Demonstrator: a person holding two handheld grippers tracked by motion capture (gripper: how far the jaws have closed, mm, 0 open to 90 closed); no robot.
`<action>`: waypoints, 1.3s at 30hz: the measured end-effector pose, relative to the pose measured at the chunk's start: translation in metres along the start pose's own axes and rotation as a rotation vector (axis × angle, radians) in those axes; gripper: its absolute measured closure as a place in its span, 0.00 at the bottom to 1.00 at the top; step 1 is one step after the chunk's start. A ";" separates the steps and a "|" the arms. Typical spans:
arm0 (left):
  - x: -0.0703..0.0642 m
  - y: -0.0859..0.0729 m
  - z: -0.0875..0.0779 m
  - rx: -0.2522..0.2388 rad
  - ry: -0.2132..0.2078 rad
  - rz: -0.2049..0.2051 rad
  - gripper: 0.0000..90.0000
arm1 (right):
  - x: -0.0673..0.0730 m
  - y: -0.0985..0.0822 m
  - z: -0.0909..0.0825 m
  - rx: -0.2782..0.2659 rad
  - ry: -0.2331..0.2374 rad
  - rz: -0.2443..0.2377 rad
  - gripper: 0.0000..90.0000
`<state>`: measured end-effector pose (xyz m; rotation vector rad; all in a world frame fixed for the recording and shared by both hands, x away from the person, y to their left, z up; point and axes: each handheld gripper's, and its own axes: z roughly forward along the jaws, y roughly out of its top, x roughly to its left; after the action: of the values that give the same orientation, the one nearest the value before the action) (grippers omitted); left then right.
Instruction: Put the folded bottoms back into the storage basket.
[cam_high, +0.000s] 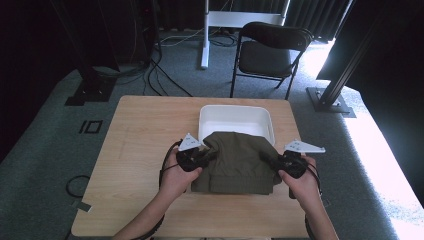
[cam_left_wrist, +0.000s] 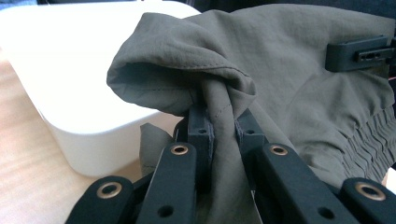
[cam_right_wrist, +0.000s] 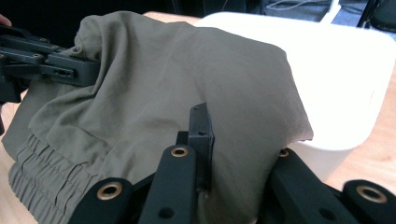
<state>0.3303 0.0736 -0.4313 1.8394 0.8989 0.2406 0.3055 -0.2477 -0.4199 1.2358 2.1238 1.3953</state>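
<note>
Garment (cam_high: 239, 162), olive green, pinched at both sides and lying at the near edge of a white tub (cam_high: 236, 121) on a wooden table (cam_high: 135, 150).

From the high view we record the whole layout: the left gripper (cam_high: 209, 156) and right gripper (cam_high: 266, 158) meet the cloth from opposite sides, its far edge overlaps the tub's near rim, and a black folding chair (cam_high: 270, 50) stands beyond the table. From the left gripper view we record what that overview cannot resolve: the jaws are clamped on a bunched, stitched fold of fabric, which rises between them beside the tub wall. From the right gripper view we record the jaws likewise closed on cloth draped over them, and a gathered elastic band (cam_right_wrist: 44, 163) along the garment's lower edge.
</note>
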 end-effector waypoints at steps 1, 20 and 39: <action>0.000 0.004 -0.001 -0.002 0.001 0.004 0.92 | -0.001 0.003 0.000 -0.005 -0.003 0.001 0.90; 0.028 0.053 0.006 -0.058 0.017 -0.003 0.92 | -0.022 0.061 0.020 -0.042 -0.023 0.026 0.90; 0.060 0.075 0.037 -0.045 0.045 -0.049 0.92 | -0.053 0.088 0.058 -0.010 -0.062 0.091 0.90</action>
<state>0.4275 0.0730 -0.3968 1.7747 0.9614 0.2706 0.4168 -0.2426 -0.3813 1.3690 2.0400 1.3836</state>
